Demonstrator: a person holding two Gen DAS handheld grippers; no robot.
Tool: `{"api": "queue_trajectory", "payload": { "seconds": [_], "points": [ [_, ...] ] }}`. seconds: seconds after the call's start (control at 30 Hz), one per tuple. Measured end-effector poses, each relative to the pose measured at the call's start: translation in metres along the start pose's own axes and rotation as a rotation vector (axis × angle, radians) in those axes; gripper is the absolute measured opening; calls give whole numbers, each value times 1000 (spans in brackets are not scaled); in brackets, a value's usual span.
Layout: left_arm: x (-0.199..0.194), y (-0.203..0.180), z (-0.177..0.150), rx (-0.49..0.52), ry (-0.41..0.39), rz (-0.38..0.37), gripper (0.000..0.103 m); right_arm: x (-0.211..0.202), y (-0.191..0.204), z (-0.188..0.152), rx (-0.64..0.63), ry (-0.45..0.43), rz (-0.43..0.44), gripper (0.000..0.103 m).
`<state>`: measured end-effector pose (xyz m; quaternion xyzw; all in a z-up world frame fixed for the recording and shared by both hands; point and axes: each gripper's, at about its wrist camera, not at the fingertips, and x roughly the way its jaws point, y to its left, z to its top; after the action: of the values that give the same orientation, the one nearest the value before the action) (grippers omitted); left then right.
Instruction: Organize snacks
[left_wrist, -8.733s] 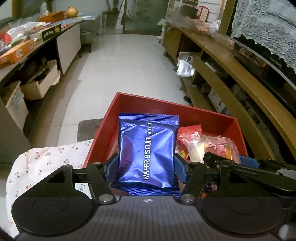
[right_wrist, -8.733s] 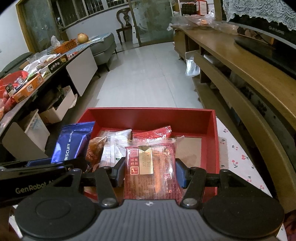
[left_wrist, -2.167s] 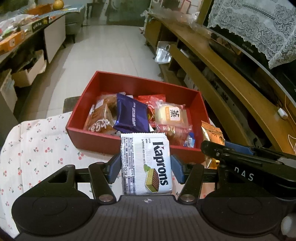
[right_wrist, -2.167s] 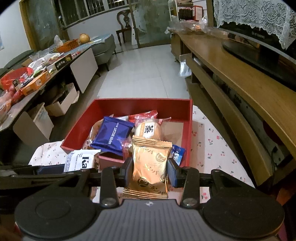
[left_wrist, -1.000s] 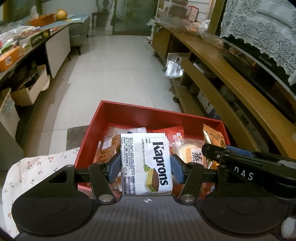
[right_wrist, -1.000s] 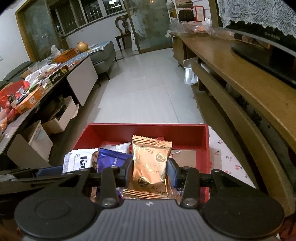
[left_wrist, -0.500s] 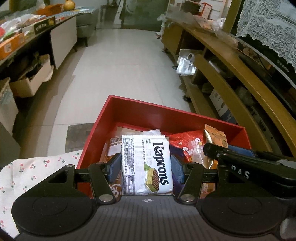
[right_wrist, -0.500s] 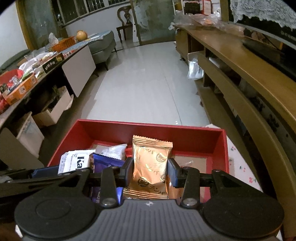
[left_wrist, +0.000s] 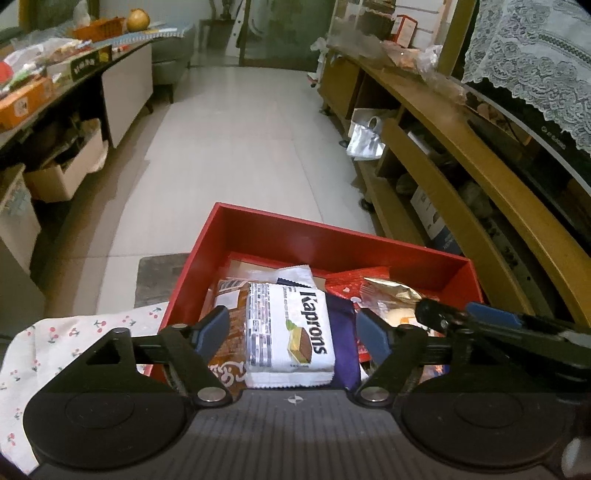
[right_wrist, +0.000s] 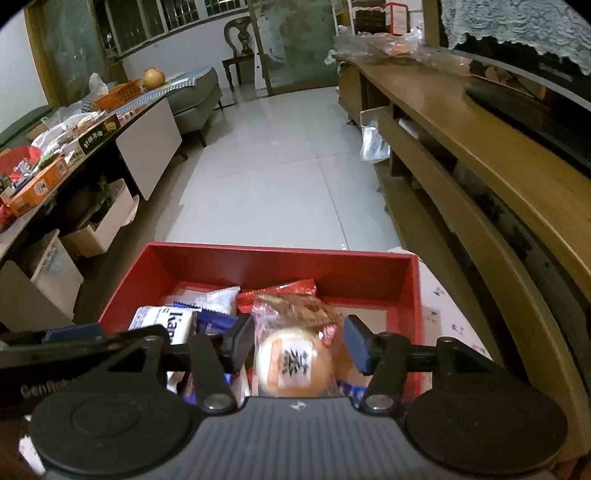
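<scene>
A red box (left_wrist: 332, 236) (right_wrist: 280, 258) holds several snack packets. My left gripper (left_wrist: 293, 328) is open above the box's near left part; the white Kaprons wafer pack (left_wrist: 291, 332) lies loose between its fingers on a brown packet (left_wrist: 229, 347) and a blue one (left_wrist: 343, 332). My right gripper (right_wrist: 299, 339) is open over the box's near middle. A gold packet (left_wrist: 391, 295) (right_wrist: 299, 302) lies in the box just ahead of it, over a round bun in clear wrap (right_wrist: 291, 365). The Kaprons pack shows at the left in the right wrist view (right_wrist: 166, 325).
The box sits on a cherry-print cloth (left_wrist: 55, 343) (right_wrist: 443, 314). A long wooden shelf unit (left_wrist: 461, 155) (right_wrist: 480, 166) runs along the right. A cluttered table (right_wrist: 55, 147) and cardboard boxes (left_wrist: 62, 173) stand at the left. Tiled floor (left_wrist: 240, 129) lies beyond.
Both grippers have opened. The Kaprons pack has dropped from the left gripper into the box, and the gold packet has dropped from the right gripper into the box.
</scene>
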<state>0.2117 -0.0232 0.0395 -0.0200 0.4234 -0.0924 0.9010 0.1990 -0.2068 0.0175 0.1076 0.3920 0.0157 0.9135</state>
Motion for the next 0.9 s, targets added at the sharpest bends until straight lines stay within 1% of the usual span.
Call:
{"api": "queue_trajectory", "payload": {
  "seconds": [0.1, 0.2, 0.33, 0.43, 0.53, 0.63, 0.77, 0.9],
  "points": [
    [-12, -4, -6, 12, -13, 19, 86, -20, -2, -7, 6, -13, 11, 70],
    [-25, -5, -15, 16, -21, 26, 88, -42, -5, -16, 4, -35, 1, 72],
    [-43, -8, -32, 43, -38, 67, 95, -66, -11, -33, 15, -31, -5, 73],
    [-57, -6, -43, 28, -46, 53, 98, -83, -14, -49, 45, -23, 1, 73],
    [-72, -6, -56, 20, -59, 45, 103, -98, -16, -62, 65, -22, 11, 74],
    [-82, -8, -69, 32, -65, 45, 103, -115, -18, -75, 91, -25, 25, 74],
    [-90, -12, -89, 62, -82, 104, 103, -134, -17, -91, 73, -42, 7, 75],
    [-100, -14, -102, 70, -87, 137, 103, -147, -21, -106, 84, -32, 15, 75]
  ]
}}
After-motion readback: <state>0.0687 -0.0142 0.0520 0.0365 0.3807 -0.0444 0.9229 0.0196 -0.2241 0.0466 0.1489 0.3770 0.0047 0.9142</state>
